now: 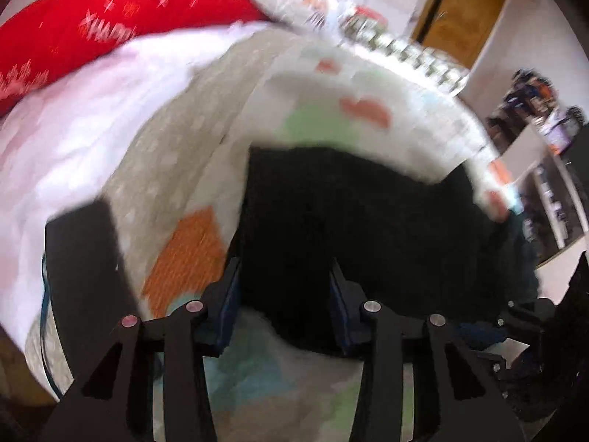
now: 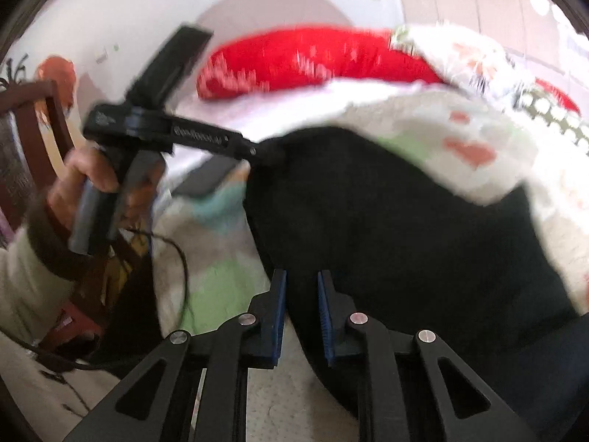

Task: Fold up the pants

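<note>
The black pants (image 1: 368,221) (image 2: 386,239) lie on a bed, their far edge tucked under a white fleece blanket (image 1: 331,84) (image 2: 478,140) with red and green patches. My left gripper (image 1: 285,283) points down at the pants, and black fabric fills the gap between its blue pads. In the right wrist view a hand (image 2: 92,176) holds this left gripper (image 2: 268,153), whose tip bites the pants' far-left corner. My right gripper (image 2: 302,283) stands at the pants' near-left edge, its jaws narrow with dark cloth between the pads.
A red pillow (image 1: 110,25) (image 2: 313,59) lies at the head of the bed. A flat dark device (image 1: 81,258) (image 2: 210,180) with a cable rests left of the pants. A wooden chair (image 2: 36,129) stands at the left, a door (image 1: 464,11) and shelves (image 1: 545,191) at the right.
</note>
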A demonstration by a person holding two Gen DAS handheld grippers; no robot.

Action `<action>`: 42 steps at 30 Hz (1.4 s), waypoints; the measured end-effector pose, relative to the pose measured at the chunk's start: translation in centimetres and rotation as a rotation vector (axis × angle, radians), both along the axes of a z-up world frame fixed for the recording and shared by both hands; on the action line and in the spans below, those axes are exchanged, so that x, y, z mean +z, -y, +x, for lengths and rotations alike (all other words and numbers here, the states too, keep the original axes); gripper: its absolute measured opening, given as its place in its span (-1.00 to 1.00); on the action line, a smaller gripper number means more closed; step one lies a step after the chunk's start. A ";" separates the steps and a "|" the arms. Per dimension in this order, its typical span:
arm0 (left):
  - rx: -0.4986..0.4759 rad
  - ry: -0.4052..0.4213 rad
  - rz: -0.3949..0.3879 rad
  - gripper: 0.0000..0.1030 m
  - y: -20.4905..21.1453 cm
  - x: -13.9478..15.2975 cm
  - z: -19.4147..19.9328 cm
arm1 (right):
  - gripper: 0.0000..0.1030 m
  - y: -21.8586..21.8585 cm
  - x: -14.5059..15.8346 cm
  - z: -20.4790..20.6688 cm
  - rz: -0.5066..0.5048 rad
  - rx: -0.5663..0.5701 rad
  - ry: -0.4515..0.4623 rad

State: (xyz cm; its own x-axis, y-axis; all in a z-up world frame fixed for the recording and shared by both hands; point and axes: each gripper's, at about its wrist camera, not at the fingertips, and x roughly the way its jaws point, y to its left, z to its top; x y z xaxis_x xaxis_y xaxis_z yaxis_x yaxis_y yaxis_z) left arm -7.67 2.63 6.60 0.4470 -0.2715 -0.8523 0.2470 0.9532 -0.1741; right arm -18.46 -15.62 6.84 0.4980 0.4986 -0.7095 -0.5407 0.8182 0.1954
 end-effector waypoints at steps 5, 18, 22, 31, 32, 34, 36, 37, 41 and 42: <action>0.059 0.004 -0.035 -0.07 -1.7 0.4 -0.7 | -0.43 1.6 -0.1 0.3 0.076 -0.024 -0.083; 0.019 0.118 0.007 0.20 3.1 2.1 -0.1 | -0.16 11.9 1.7 11.1 -0.012 -0.428 -0.008; 0.018 0.077 0.055 0.20 3.8 -0.1 0.2 | -0.89 11.6 0.4 12.7 -0.058 -0.398 -0.058; 0.029 0.075 0.051 0.20 4.3 0.7 -0.3 | -0.71 12.6 -0.9 12.8 0.004 -0.513 -0.077; 0.026 0.086 0.041 0.20 4.4 1.2 -0.5 | -0.62 13.2 -0.2 11.7 0.051 -0.517 -0.088; 0.015 0.122 0.023 0.22 4.7 2.5 -1.1 | -0.30 14.9 1.9 8.4 0.102 -0.540 -0.051; -0.004 0.134 -0.010 0.27 5.2 3.3 -1.4 | 0.05 16.8 3.7 4.5 0.066 -0.608 0.022; -0.017 0.134 -0.022 0.28 5.7 3.6 -1.4 | 0.20 17.7 4.2 3.4 0.041 -0.644 0.036; -0.082 0.141 -0.023 0.28 8.2 3.7 -1.8 | 0.22 23.3 4.1 -3.4 -0.015 -0.835 -0.007; -0.096 0.135 -0.022 0.28 8.8 3.5 -1.7 | 0.22 24.7 3.5 -4.9 0.016 -0.872 -0.045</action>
State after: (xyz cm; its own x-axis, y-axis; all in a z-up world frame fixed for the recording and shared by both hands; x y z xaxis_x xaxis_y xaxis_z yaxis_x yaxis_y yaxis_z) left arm -9.40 -6.19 10.12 0.5285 -0.3359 -0.7797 0.3590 0.9207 -0.1533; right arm -23.39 -40.27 10.36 0.6788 -0.0369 -0.7334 0.2851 0.9336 0.2169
